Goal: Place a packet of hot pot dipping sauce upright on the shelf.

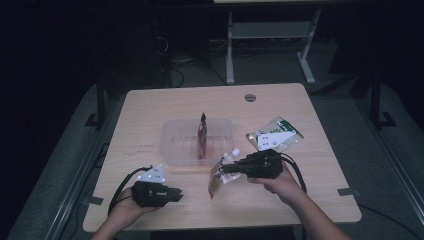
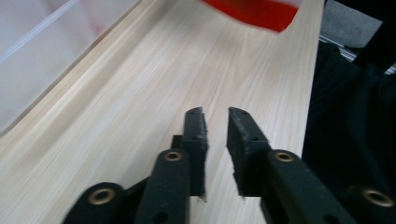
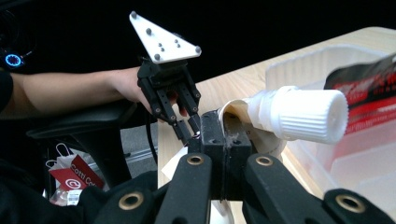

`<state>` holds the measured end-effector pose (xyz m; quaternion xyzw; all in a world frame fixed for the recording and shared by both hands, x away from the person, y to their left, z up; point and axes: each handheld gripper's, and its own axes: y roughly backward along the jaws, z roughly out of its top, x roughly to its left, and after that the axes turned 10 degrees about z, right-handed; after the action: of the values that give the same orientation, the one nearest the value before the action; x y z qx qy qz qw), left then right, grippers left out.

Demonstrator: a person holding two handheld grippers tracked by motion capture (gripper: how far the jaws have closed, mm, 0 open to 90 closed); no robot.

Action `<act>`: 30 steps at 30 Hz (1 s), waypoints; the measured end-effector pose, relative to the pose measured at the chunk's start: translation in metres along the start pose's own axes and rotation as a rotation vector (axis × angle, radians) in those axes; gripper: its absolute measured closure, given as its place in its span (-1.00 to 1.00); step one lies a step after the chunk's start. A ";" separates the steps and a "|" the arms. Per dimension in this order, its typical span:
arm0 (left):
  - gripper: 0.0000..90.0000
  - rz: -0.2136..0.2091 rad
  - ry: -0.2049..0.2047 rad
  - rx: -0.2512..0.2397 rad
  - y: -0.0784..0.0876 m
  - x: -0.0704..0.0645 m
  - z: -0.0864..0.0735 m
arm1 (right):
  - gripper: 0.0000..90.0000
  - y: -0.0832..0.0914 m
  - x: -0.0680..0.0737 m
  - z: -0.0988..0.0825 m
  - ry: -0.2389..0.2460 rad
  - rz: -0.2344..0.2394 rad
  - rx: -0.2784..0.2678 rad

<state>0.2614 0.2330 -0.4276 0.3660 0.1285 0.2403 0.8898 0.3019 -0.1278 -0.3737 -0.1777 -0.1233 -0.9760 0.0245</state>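
My right gripper (image 1: 223, 168) (image 3: 224, 119) is shut on the top edge of a red-and-white spout pouch (image 1: 217, 181), right beside its white screw cap (image 3: 308, 114). The pouch hangs down toward the table in front of a clear plastic bin (image 1: 172, 145) (image 3: 303, 65). Inside the bin a second red pouch (image 1: 202, 137) (image 3: 369, 88) stands upright. My left gripper (image 1: 177, 194) (image 2: 217, 116) is low over the table's near left part, its jaws a little apart with nothing between them. The held pouch's red bottom (image 2: 254, 11) lies ahead of it, and the bin wall (image 2: 28, 60) is to its left.
A green-and-white pouch (image 1: 275, 134) lies flat on the table to the right of the bin. A round cable hole (image 1: 250, 97) sits near the far edge. Bare wood (image 1: 145, 110) surrounds the bin. A dark chair armrest (image 3: 84, 121) is off the table's left side.
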 end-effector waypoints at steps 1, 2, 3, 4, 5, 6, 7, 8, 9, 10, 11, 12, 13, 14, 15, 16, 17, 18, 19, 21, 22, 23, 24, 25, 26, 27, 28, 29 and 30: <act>0.60 0.002 0.003 0.007 0.002 0.002 -0.001 | 0.99 -0.001 -0.001 0.002 0.004 0.002 -0.003; 0.55 0.006 0.003 0.007 0.003 0.003 -0.002 | 0.99 -0.003 -0.002 0.004 0.011 0.003 -0.005; 0.49 0.008 0.003 0.005 0.005 0.005 -0.002 | 0.99 -0.004 -0.003 0.006 0.016 0.006 -0.003; 0.43 0.007 0.010 -0.002 0.005 0.006 -0.002 | 0.99 -0.006 -0.004 0.008 0.022 0.008 -0.003; 0.38 0.002 0.015 0.000 0.005 0.007 -0.003 | 0.99 -0.008 -0.004 0.010 0.030 0.010 -0.002; 0.33 -0.002 0.015 0.006 0.004 0.007 -0.003 | 0.99 -0.010 -0.005 0.012 0.029 0.017 -0.001; 0.28 -0.006 0.015 0.012 0.002 0.007 -0.004 | 0.99 -0.012 -0.006 0.013 0.032 0.017 -0.001; 0.23 -0.008 0.015 0.019 0.001 0.006 -0.005 | 0.99 -0.014 -0.007 0.015 0.042 0.019 0.005; 0.20 -0.006 0.007 0.031 0.000 0.006 -0.005 | 0.99 -0.015 -0.007 0.016 0.043 0.021 0.002; 0.17 -0.003 0.001 0.044 -0.001 0.006 -0.005 | 0.99 -0.017 -0.008 0.017 0.039 0.022 0.005; 0.14 -0.002 -0.004 0.051 -0.002 0.005 -0.005 | 0.99 -0.019 -0.009 0.019 0.044 0.024 0.008; 0.11 0.000 -0.001 0.050 -0.003 0.005 -0.005 | 0.99 -0.021 -0.009 0.021 0.047 0.023 0.013; 0.09 0.002 0.000 0.052 -0.003 0.005 -0.005 | 0.99 -0.023 -0.009 0.022 0.050 0.023 0.015; 0.07 0.003 0.001 0.052 -0.003 0.006 -0.006 | 0.99 -0.025 -0.010 0.024 0.052 0.027 0.017; 0.04 0.003 0.005 0.050 -0.002 0.006 -0.006 | 0.99 -0.027 -0.010 0.026 0.053 0.028 0.017; 0.03 0.005 0.003 0.051 -0.002 0.007 -0.006 | 0.99 -0.028 -0.011 0.027 0.058 0.029 0.019; 0.02 0.007 0.001 0.050 -0.002 0.007 -0.006 | 0.99 -0.029 -0.012 0.029 0.056 0.031 0.017; -0.01 0.010 0.000 0.049 -0.002 0.008 -0.006 | 0.99 -0.031 -0.013 0.031 0.062 0.031 0.015; -0.02 0.013 -0.004 0.050 -0.002 0.008 -0.006 | 0.99 -0.032 -0.014 0.032 0.061 0.034 0.014; -0.06 0.018 0.002 0.050 -0.003 0.007 -0.007 | 0.99 -0.035 -0.016 0.037 0.067 0.033 0.017; -0.07 0.019 -0.001 0.051 -0.003 0.007 -0.007 | 0.99 -0.036 -0.016 0.039 0.069 0.033 0.018; -0.07 0.019 -0.003 0.051 -0.003 0.007 -0.007 | 0.99 -0.037 -0.017 0.041 0.072 0.032 0.018; -0.08 0.020 -0.007 0.054 -0.003 0.007 -0.007 | 0.99 -0.038 -0.018 0.042 0.076 0.031 0.017; -0.08 0.021 -0.011 0.056 -0.003 0.007 -0.007 | 0.99 -0.038 -0.019 0.045 0.075 0.033 0.013; -0.09 0.022 -0.014 0.057 -0.003 0.007 -0.007 | 0.99 -0.040 -0.019 0.047 0.076 0.033 0.011; -0.09 0.022 -0.015 0.057 -0.003 0.007 -0.007 | 0.99 -0.041 -0.020 0.049 0.077 0.033 0.009; -0.09 0.023 -0.016 0.057 -0.003 0.007 -0.007 | 0.99 -0.042 -0.021 0.051 0.081 0.034 0.007; -0.10 0.023 -0.018 0.061 -0.003 0.007 -0.007 | 0.99 -0.043 -0.022 0.053 0.079 0.033 0.005; -0.10 0.023 -0.019 0.061 -0.003 0.008 -0.007 | 0.99 -0.043 -0.023 0.055 0.082 0.033 0.002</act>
<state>0.2660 0.2393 -0.4356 0.3966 0.1233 0.2429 0.8766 0.3385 -0.0721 -0.3425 -0.1397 -0.1204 -0.9818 0.0460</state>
